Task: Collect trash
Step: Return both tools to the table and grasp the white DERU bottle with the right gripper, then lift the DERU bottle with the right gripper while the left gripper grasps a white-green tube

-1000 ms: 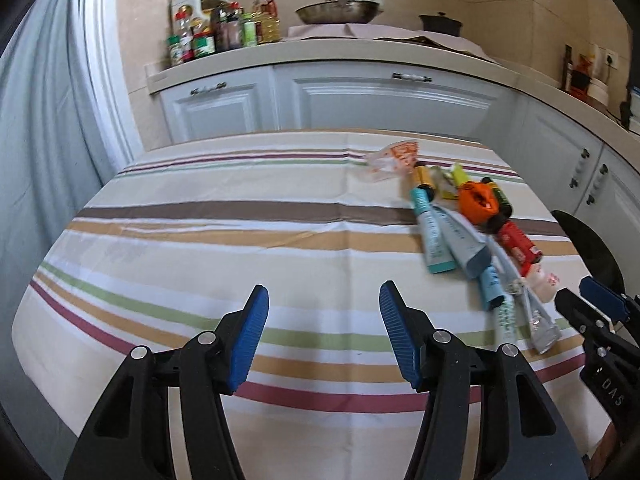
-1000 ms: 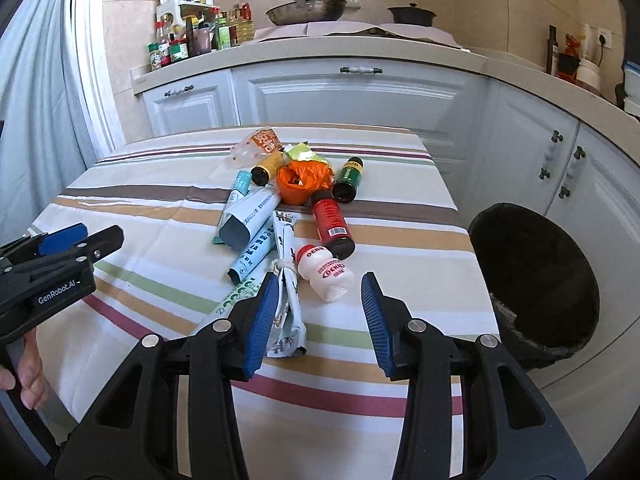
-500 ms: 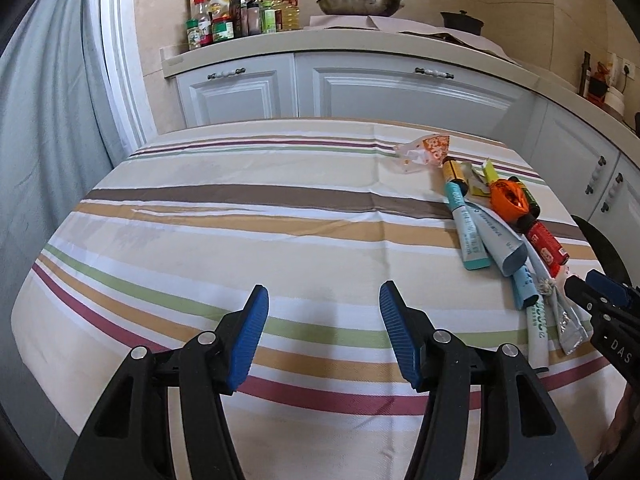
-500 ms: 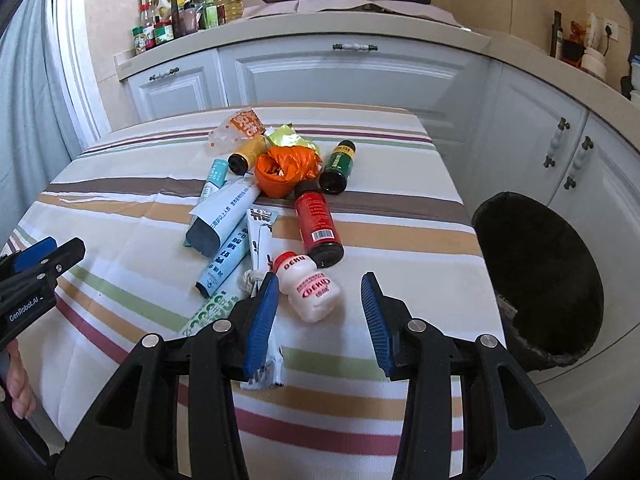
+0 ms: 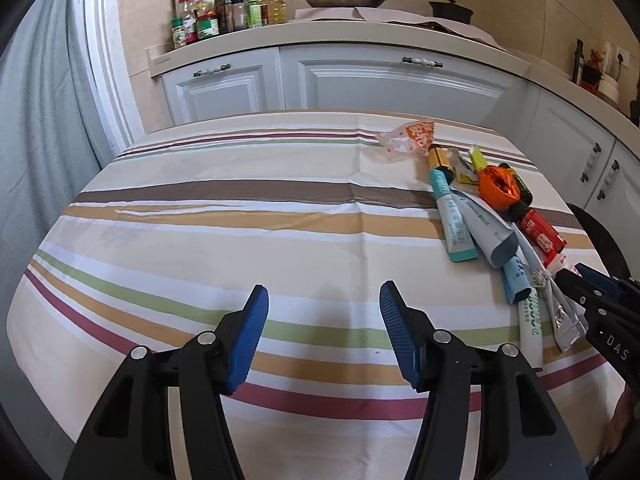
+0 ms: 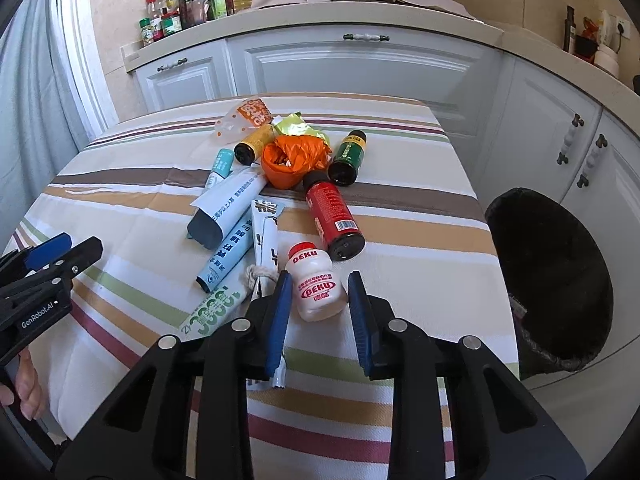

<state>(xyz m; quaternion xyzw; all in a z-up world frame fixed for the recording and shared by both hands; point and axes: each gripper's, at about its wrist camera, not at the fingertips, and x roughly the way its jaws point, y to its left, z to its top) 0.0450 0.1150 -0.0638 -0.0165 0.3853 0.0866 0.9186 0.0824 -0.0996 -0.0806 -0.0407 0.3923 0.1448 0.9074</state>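
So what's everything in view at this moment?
white bottle: one, white with red print, lying nearest on the table
red bottle: one, lying behind it
green bottle: one, far side of the pile
yellow bottle: one, far left of the pile
orange wrapper: one, crumpled, pile centre
tubes: about five, blue, grey, green and white, left of the pile
snack bag: one, orange and white, farthest
bin: one, black, beside the table
striped tablecloth: one
jars: many, on the counter
left gripper: open, over bare cloth
right gripper: jaws have just been closing onto the white bottle, pads at its sides
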